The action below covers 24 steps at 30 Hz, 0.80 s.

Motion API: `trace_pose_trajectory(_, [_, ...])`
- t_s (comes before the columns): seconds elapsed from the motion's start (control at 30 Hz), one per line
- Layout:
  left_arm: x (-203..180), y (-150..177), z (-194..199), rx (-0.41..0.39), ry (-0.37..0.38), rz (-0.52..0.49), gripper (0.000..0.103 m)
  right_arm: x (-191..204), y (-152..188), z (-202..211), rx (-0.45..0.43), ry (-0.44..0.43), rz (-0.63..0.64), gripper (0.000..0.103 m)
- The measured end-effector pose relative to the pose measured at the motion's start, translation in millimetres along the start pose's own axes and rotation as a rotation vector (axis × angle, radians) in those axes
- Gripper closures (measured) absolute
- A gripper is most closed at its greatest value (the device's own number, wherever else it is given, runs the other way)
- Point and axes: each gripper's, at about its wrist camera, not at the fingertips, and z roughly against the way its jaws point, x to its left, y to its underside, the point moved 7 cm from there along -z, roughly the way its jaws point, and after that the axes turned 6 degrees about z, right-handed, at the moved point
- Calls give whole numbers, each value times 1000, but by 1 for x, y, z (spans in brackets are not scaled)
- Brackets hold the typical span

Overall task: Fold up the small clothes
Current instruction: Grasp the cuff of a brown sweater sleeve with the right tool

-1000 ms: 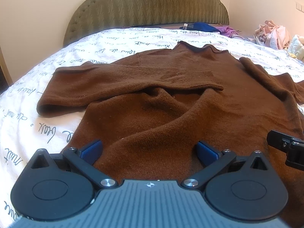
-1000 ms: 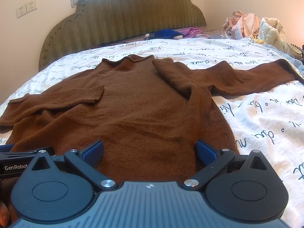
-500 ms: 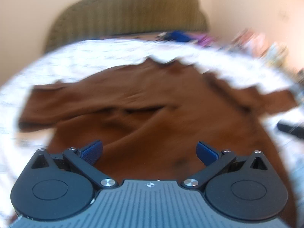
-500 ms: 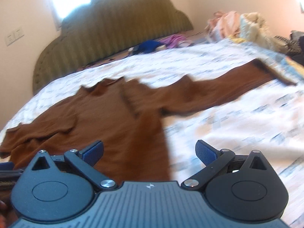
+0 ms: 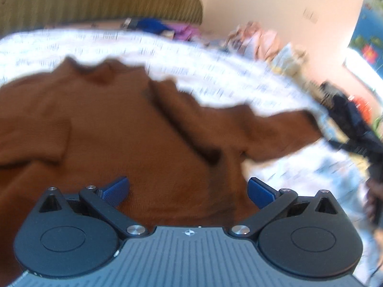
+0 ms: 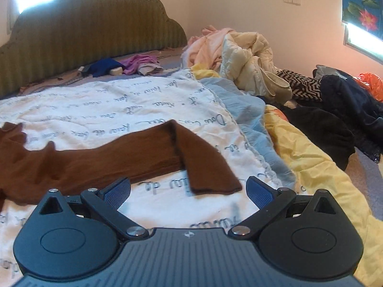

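- A brown knitted sweater (image 5: 124, 129) lies flat on my white quilt printed with script (image 6: 100, 100); its long sleeve (image 6: 143, 153) bends back at the cuff.
- My left gripper (image 5: 188, 187) hovers over the sweater's body, jaws wide, empty.
- My right gripper (image 6: 188, 187) sits just before the cuff, jaws wide, empty.
- A heap of mixed clothes (image 6: 251, 59) lies beyond the quilt's edge.

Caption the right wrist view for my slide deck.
Open right tool faces the brown sweater's outstretched sleeve on the bed.
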Motion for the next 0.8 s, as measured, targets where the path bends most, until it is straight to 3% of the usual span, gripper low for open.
trace_pose_trajectory(0.03, [0,5,-3,-40,-19,-46,0,-4,1,-8,8,-9,11,0])
trace_pose_trajectory(0.1, [-3,7,-3,-45,-45,-94,0,-4,3,-18,27,-28,30,4])
trace_pose_trajectory(0.17, [-3,8,-5,-40,-60,-106,0,-8,2,-27,45,4,40,33])
trace_pose_trajectory(0.2, [-4,8,-4,-42,-62,-109,0,-11,2,-32,62,5,34,59])
trace_pose_trajectory(0.23, [-3,7,-2,-42,-62,-107,0,-13,3,-36,75,5,29,69])
trace_pose_trajectory(0.3, [-3,6,-2,-45,-65,-104,0,-13,3,-39,89,10,38,75])
trace_pose_trajectory(0.37, [-3,5,-3,-47,-65,-99,0,-12,2,-39,89,34,59,96])
trace_pose_trajectory(0.53, [-4,2,-3,-50,-65,-97,0,-10,-10,-18,34,27,46,99])
trace_pose_trajectory(0.8, [-5,3,-3,-50,-71,-110,0,33,-40,19,16,18,122,99])
